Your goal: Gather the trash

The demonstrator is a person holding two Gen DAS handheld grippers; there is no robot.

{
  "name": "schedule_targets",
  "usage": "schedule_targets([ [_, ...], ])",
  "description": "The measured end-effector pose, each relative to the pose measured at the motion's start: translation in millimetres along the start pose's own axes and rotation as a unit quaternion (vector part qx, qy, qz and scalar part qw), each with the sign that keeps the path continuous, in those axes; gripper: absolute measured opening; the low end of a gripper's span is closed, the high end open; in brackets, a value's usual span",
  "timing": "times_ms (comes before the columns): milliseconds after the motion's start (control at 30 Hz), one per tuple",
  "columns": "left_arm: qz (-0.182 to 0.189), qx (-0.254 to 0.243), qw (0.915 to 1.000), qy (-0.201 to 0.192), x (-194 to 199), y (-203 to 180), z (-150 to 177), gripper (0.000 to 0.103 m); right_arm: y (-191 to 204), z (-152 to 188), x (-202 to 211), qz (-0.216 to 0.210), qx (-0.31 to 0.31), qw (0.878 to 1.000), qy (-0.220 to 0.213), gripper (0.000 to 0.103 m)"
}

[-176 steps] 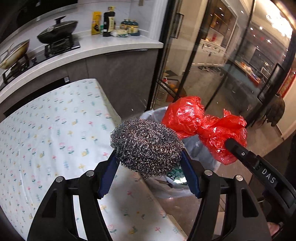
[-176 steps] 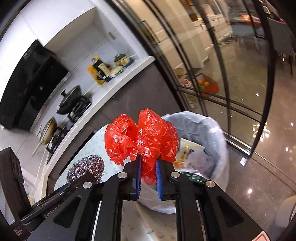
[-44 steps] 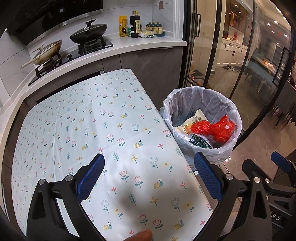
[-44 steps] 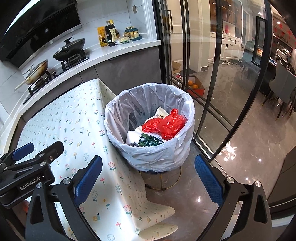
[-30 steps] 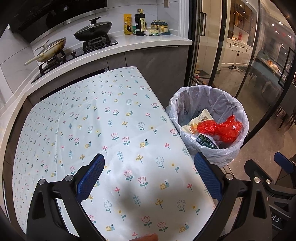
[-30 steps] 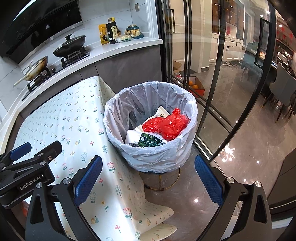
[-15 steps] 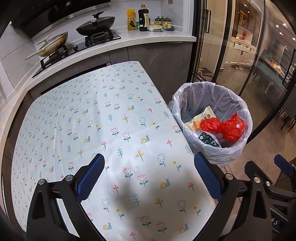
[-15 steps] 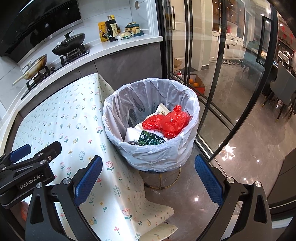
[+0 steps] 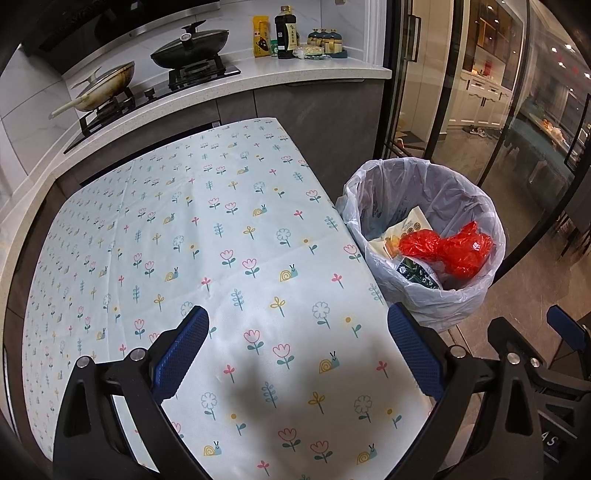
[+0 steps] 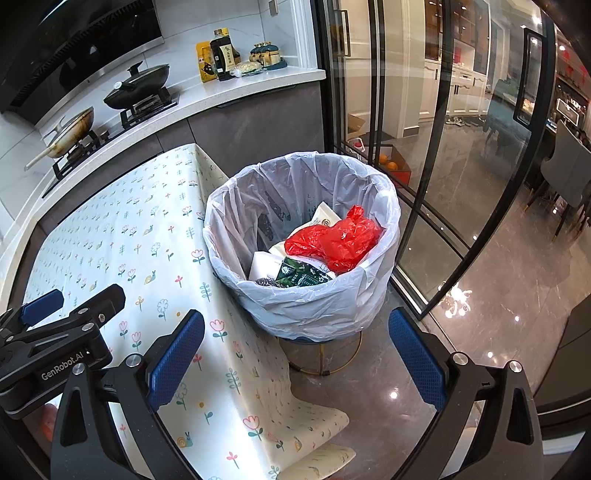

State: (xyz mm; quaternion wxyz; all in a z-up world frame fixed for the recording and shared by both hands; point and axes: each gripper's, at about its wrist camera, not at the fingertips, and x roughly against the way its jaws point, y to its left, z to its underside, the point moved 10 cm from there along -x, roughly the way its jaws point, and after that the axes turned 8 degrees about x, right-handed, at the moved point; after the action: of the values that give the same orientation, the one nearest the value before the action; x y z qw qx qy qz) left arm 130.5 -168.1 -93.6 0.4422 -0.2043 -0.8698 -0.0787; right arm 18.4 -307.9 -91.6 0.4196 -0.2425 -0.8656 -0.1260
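Two black grippers with blue pads, left gripper (image 9: 298,352) and right gripper (image 10: 295,354), both spread wide and empty. Ahead of the right gripper, one round bin lined with clear plastic (image 10: 303,306) holds one crumpled red plastic bag (image 10: 334,240), one steel scourer (image 10: 266,282) and several wrappers.

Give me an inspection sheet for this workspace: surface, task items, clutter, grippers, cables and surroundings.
Surface: table under a floral cloth, nothing on it.
Job's things: trash bin with a clear liner beside the table; inside lie a red plastic bag, a green packet, white wrappers and a steel scourer.
Clutter: nothing seen on the table.
Grippers: left gripper open and empty above the table; right gripper open and empty near the bin.
Cables: nothing seen.
Surroundings: counter with a covered wok, a pan and bottles; glass doors.
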Motion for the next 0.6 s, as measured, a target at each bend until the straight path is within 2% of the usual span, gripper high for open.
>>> schedule_targets([
  [600,0.003,0.002,1.0,-0.001,0.5,2.8,0.9,0.093,0.5,0.5,-0.6,0.0,0.001,1.0,-0.001,0.096],
])
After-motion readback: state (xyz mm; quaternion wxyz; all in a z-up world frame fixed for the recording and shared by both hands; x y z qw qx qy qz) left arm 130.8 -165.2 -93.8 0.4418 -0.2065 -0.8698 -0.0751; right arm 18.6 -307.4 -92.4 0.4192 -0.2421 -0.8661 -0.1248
